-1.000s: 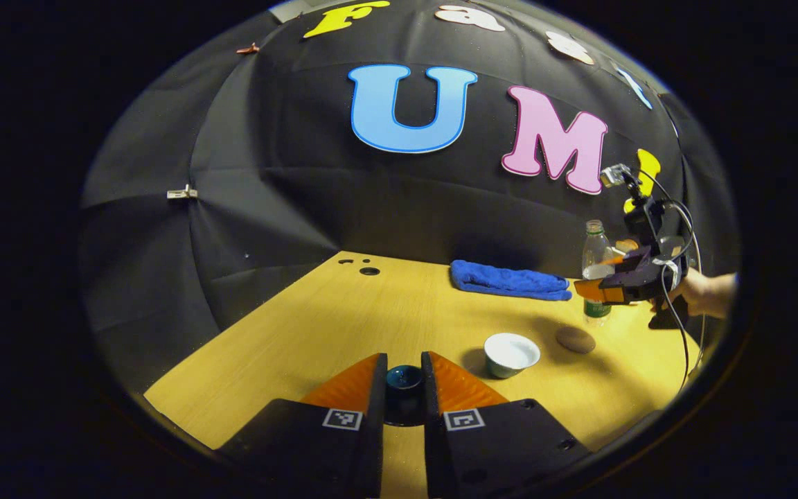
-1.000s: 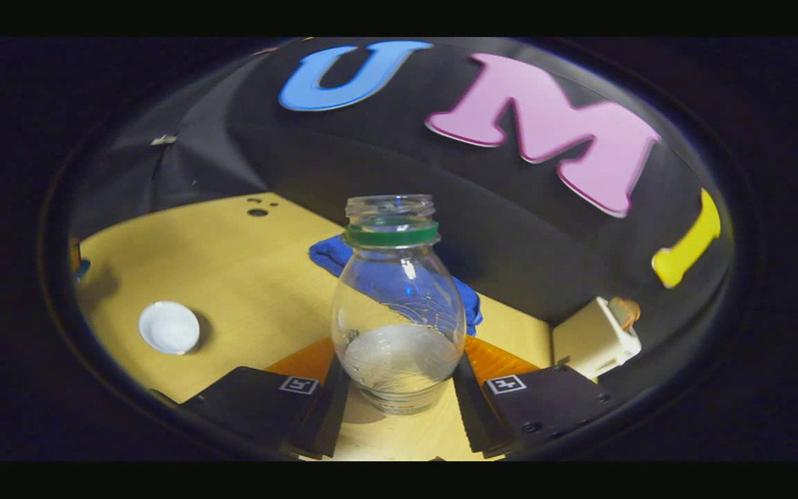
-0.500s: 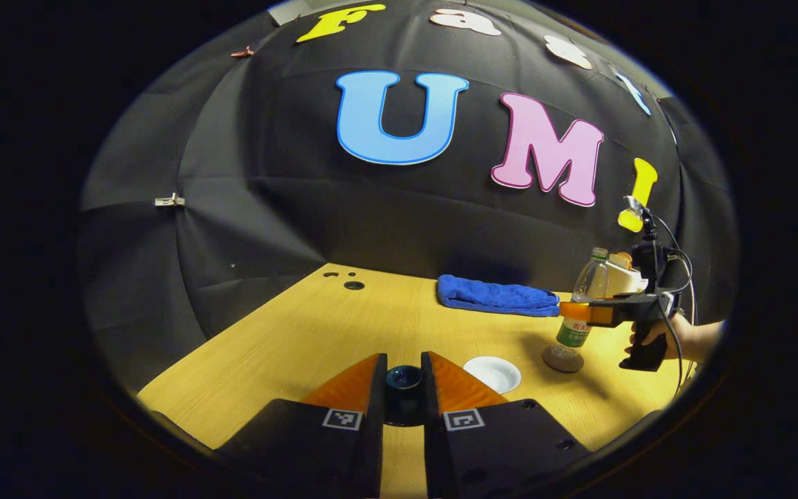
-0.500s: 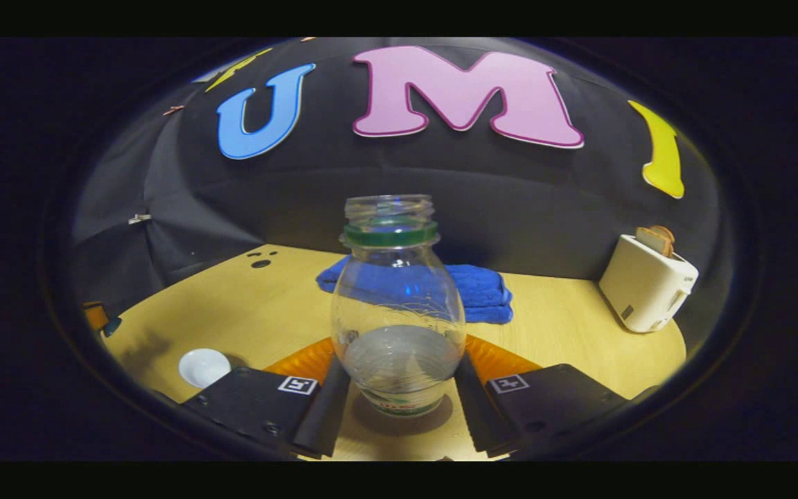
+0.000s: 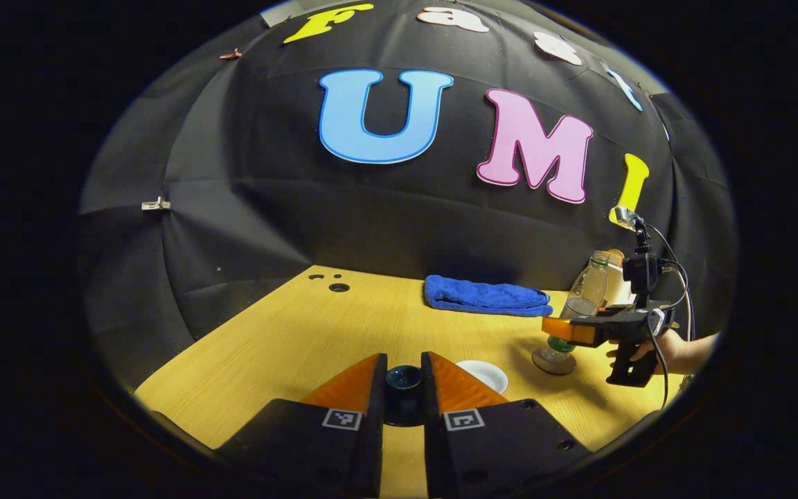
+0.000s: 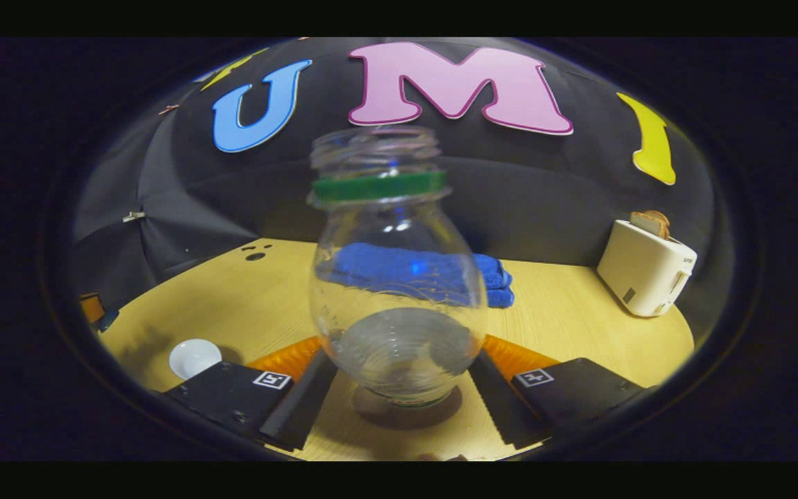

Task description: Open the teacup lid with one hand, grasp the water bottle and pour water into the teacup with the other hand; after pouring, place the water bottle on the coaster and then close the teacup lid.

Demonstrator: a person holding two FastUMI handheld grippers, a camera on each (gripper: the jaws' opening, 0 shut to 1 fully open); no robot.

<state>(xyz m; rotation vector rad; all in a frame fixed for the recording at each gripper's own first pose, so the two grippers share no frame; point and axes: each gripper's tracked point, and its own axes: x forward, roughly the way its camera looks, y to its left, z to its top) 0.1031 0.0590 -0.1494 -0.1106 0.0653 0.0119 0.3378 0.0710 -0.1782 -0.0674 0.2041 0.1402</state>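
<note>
- The water bottle [image 6: 397,305] stands upright on the dark round coaster [image 5: 554,362], uncapped and about a third full. In the right gripper view the right gripper [image 6: 399,405] has its fingers spread, with a visible gap on each side of the bottle — it no longer clamps it.
- In the left gripper view the left gripper [image 5: 403,388] is closed on the dark teacup lid [image 5: 403,379], held above the table [image 5: 302,339]. The open white teacup [image 5: 483,374] sits just beside the coaster, on its near side.
- The pouring and bottle placement look done; closing the cup is what remains.
- Risk: the spread fingers flank the bottle closely. Pulling back at an angle could clip it and tip it — with no cap, water would spill toward the blue towel [image 5: 485,296] or the cup.
- Risk: the lid must come down right next to the bottle, so a wide approach could knock it, and an off-centre drop would leave the lid tilted on the rim.
- The toaster [image 6: 645,276] stands well apart from both.
</note>
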